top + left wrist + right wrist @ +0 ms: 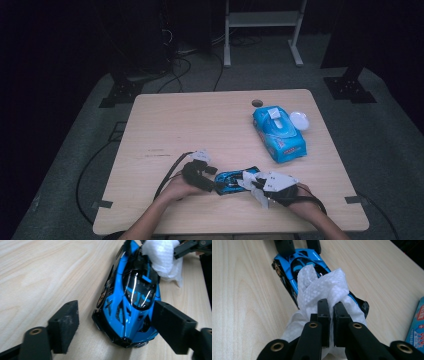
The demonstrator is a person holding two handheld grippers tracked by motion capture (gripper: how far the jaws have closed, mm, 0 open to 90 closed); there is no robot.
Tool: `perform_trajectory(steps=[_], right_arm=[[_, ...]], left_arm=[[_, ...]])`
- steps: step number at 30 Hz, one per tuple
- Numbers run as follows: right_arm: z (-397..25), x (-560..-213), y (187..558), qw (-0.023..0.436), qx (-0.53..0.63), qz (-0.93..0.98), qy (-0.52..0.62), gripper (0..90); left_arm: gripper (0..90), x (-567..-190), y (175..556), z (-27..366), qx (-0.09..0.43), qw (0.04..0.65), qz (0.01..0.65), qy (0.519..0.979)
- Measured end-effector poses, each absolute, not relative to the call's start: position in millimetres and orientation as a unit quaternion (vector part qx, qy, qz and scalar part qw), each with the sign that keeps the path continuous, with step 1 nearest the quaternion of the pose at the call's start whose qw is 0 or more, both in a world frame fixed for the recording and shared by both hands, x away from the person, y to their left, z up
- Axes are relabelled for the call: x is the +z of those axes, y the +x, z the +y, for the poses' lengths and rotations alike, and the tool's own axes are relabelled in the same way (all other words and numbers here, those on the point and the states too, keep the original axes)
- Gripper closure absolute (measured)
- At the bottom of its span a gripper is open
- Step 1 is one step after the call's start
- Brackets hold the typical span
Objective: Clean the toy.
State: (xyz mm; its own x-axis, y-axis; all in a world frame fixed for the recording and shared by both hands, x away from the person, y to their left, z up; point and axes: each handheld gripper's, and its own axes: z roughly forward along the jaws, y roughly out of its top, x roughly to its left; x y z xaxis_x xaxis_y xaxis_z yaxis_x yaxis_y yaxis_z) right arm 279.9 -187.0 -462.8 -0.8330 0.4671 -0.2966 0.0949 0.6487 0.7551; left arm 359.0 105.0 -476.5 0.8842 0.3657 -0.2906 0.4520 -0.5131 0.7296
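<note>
Right gripper view: a crumpled white wet wipe [324, 290], clenched in the right gripper [331, 315], is pressed on the glossy blue-and-black toy car [294, 262] at frame centre, bracketed by the released left gripper [115, 325]; wiping appears underway, further strokes being required.

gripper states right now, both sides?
Left gripper: open, jaws either side of the blue toy car, one end between them.
Right gripper: shut on the white wipe, pressed on the car.
</note>
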Motion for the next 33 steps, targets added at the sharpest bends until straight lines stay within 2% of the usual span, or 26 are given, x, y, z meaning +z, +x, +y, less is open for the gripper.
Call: perform_trajectory(steps=[2,3,4,6,9,12,14,15,16,20,21,22,26,27,28,33], right_arm=[[-187.5,-459.5,285.7,0.215,0.387,0.878,0.183,84.9],[-187.5,-459.5,285.7,0.215,0.387,0.878,0.183,84.9],[-190.6,-454.3,296.9,0.16,0.394,0.876,0.226,83.6],[-194.4,-451.5,304.3,0.138,0.398,0.872,0.251,83.2],[-198.6,-448.2,310.4,0.129,0.395,0.866,0.279,82.9],[-209.2,-443.9,323.5,0.123,0.382,0.857,0.323,78.0],[-213.1,-445.2,333.7,0.081,0.381,0.854,0.345,72.4],[-213.1,-445.2,333.7,0.081,0.381,0.854,0.345,72.4],[-214.2,-446.6,343.7,0.037,0.382,0.847,0.369,67.5],[-212.7,-448.9,363.3,-0.035,0.37,0.844,0.387,62.8],[-212.7,-448.9,363.3,-0.035,0.37,0.844,0.387,62.8],[-213.5,-450.4,372.2,-0.069,0.366,0.839,0.396,61.7],[-218.8,-458.5,382.6,-0.135,0.374,0.816,0.419,64.4],[-218.8,-458.5,382.6,-0.135,0.374,0.816,0.419,64.4],[-220.6,-460.9,383.9,-0.165,0.384,0.805,0.421,73.0],[-219.0,-458.2,379.1,-0.132,0.392,0.821,0.393,76.1]], left_arm=[[32.5,-476.9,358.2,104.1,-0.033,0.428,0.227,0.874],[31.4,-476.9,358.2,104.1,-0.033,0.428,0.227,0.874],[30.1,-477.3,358.2,103.7,-0.038,0.429,0.234,0.872],[28.5,-476.5,357.4,102.8,-0.033,0.424,0.235,0.874],[25.9,-476.7,358.0,102.5,-0.028,0.423,0.232,0.876],[25.1,-477.2,358.6,102.6,-0.027,0.424,0.229,0.876],[24.8,-477.1,358.5,102.6,-0.026,0.423,0.229,0.876],[24.4,-477.1,358.5,102.6,-0.026,0.423,0.229,0.876],[24.2,-477.0,358.3,102.8,-0.025,0.422,0.229,0.877],[23.8,-477.1,358.3,103.3,-0.026,0.422,0.23,0.877],[23.7,-477.1,358.3,103.3,-0.026,0.422,0.23,0.877],[23.6,-477.4,358.5,103.9,-0.026,0.423,0.227,0.877],[23.2,-477.7,358.6,105.3,-0.026,0.423,0.225,0.877],[23.2,-477.7,358.6,105.3,-0.026,0.423,0.225,0.877],[23.3,-477.9,358.4,105.3,-0.026,0.425,0.225,0.877],[21.2,-477.7,357.3,105.2,-0.027,0.423,0.225,0.877]])
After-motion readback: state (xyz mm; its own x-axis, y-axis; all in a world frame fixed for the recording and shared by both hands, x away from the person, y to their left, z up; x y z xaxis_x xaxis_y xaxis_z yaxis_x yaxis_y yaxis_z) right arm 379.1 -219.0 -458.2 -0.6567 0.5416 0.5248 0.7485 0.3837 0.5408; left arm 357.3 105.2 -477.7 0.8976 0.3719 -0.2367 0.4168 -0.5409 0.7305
